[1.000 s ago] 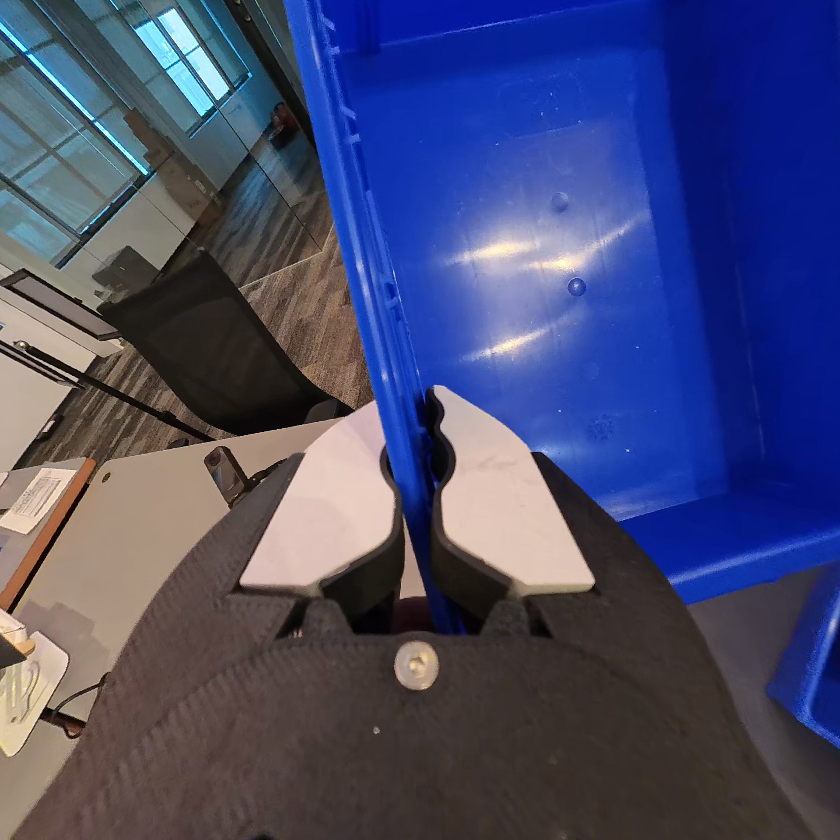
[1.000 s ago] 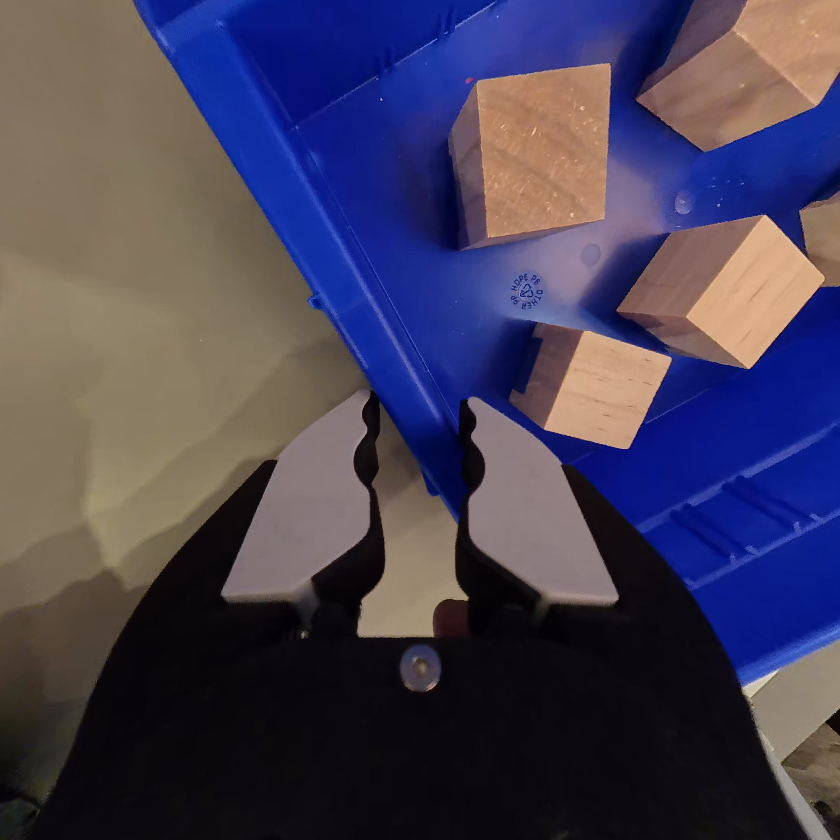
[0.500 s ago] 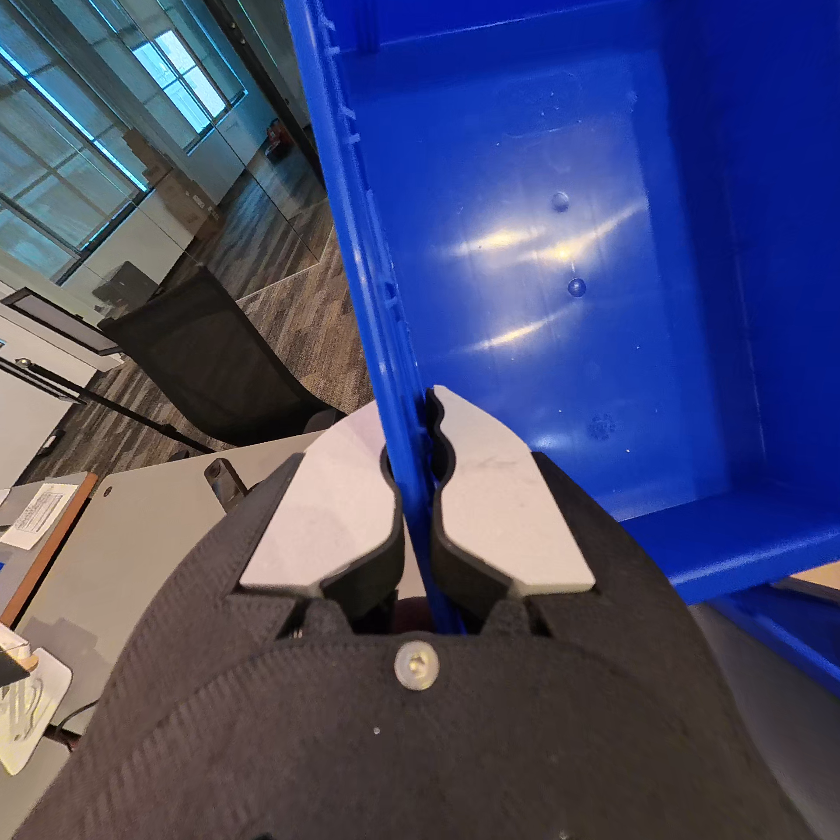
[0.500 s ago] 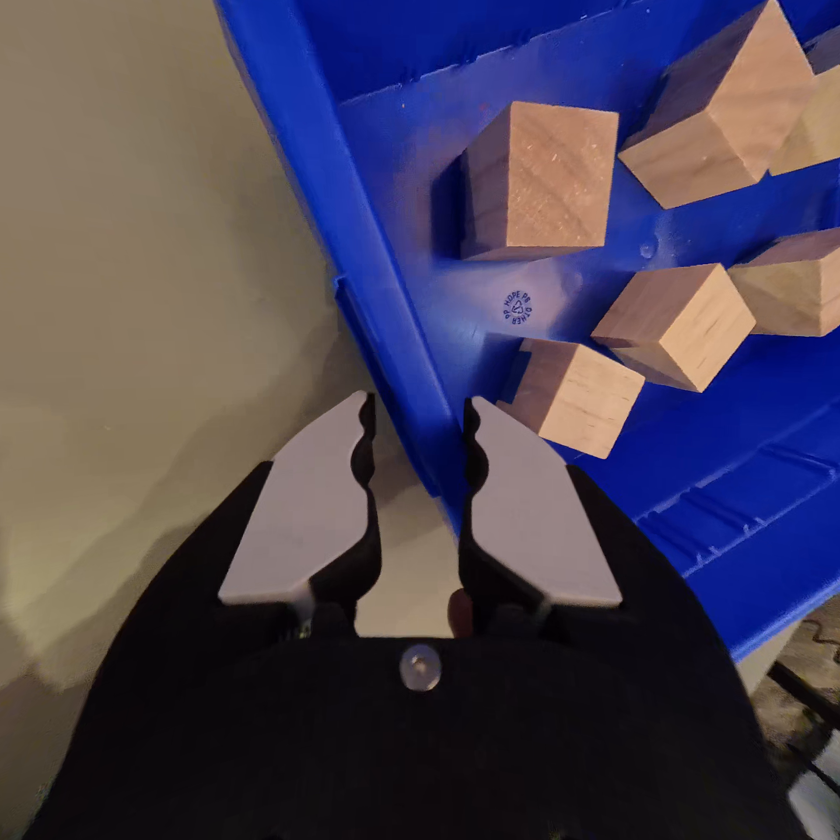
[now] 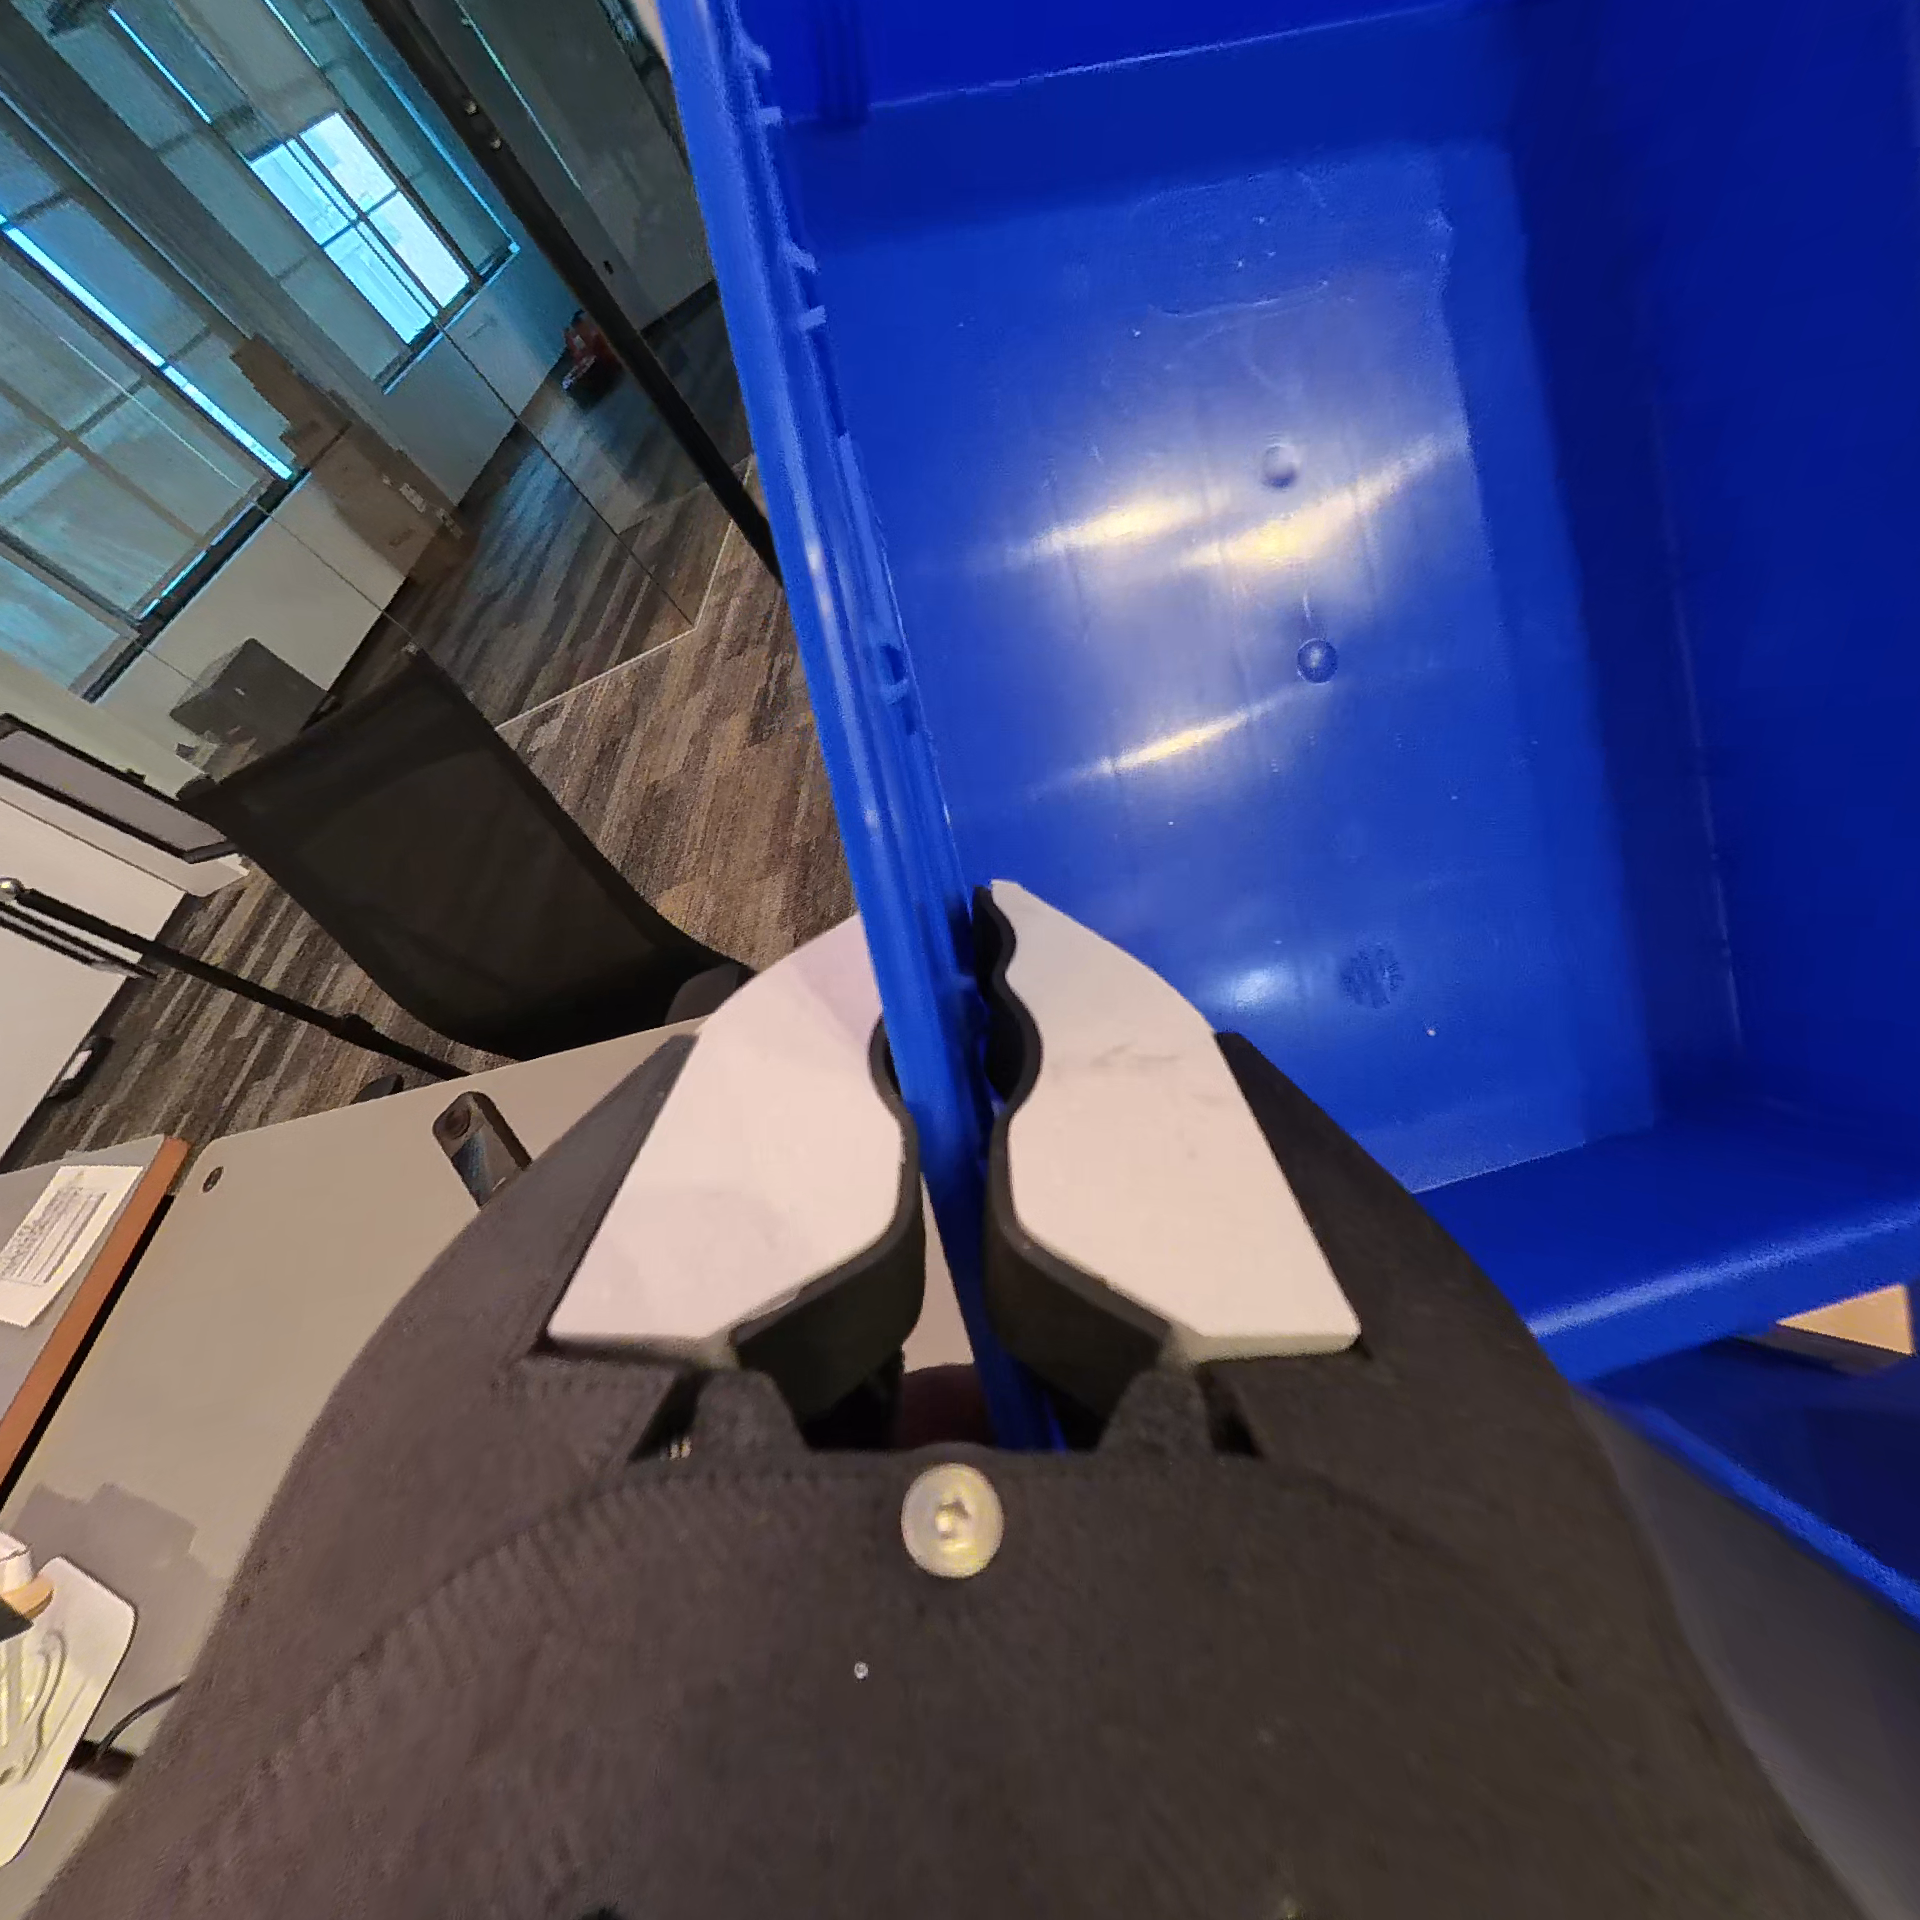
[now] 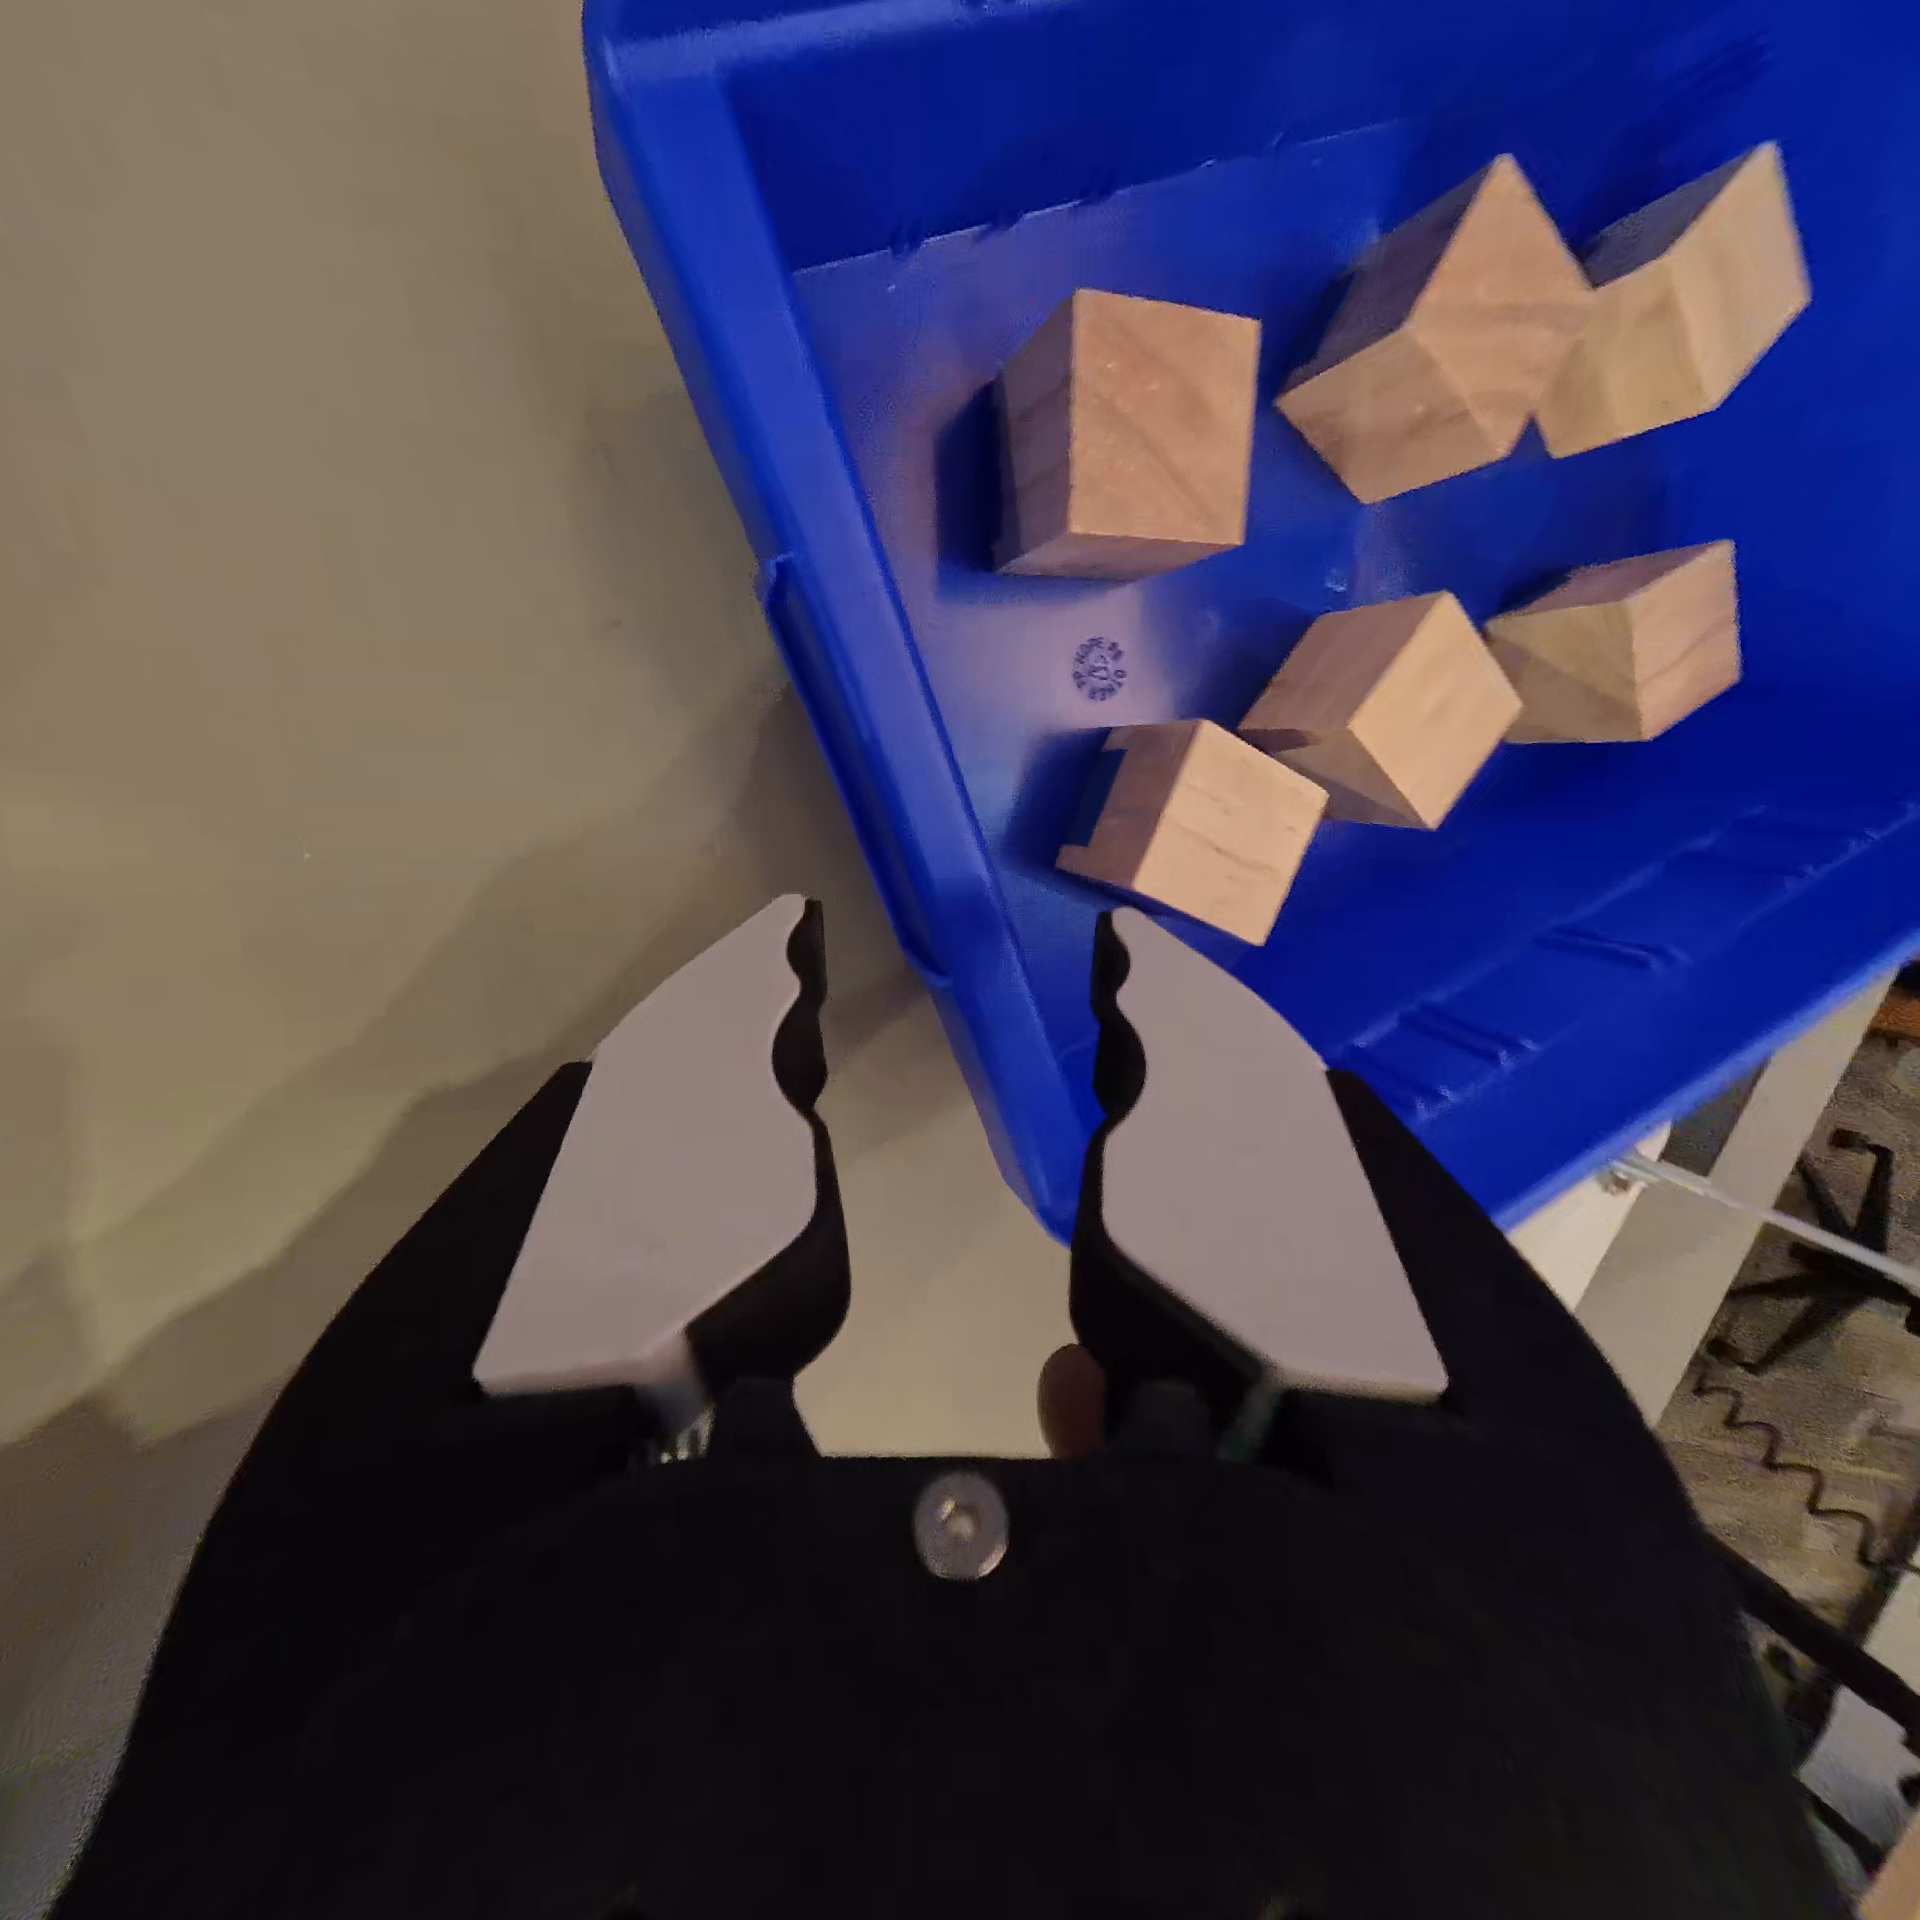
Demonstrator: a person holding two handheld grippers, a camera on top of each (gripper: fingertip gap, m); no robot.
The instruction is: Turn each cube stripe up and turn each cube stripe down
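Note:
In the left wrist view my left gripper [image 5: 935, 914] is shut on the side wall [image 5: 873, 623] of an empty blue bin [image 5: 1299, 727] and holds it tilted up off the table. In the right wrist view a second blue bin [image 6: 831, 623] lies on the table with several plain wooden cubes in it, such as the nearest cube [image 6: 1195, 831] and a larger-looking one [image 6: 1132, 436]. No stripe shows on them. My right gripper [image 6: 956, 925] is open and straddles this bin's near corner wall, and its pads do not press on it.
The grey table [image 6: 312, 623] spreads to the left of the bin with the cubes. Its edge and a floor with cables [image 6: 1818, 1351] lie at the right. A black chair [image 5: 416, 852] and another desk with a paper [image 5: 52, 1226] stand beyond the left gripper.
My right gripper's jaws have opened wider around the bin wall, and more of the cubes have come into view. The left gripper keeps its hold on the empty bin, almost unmoved.

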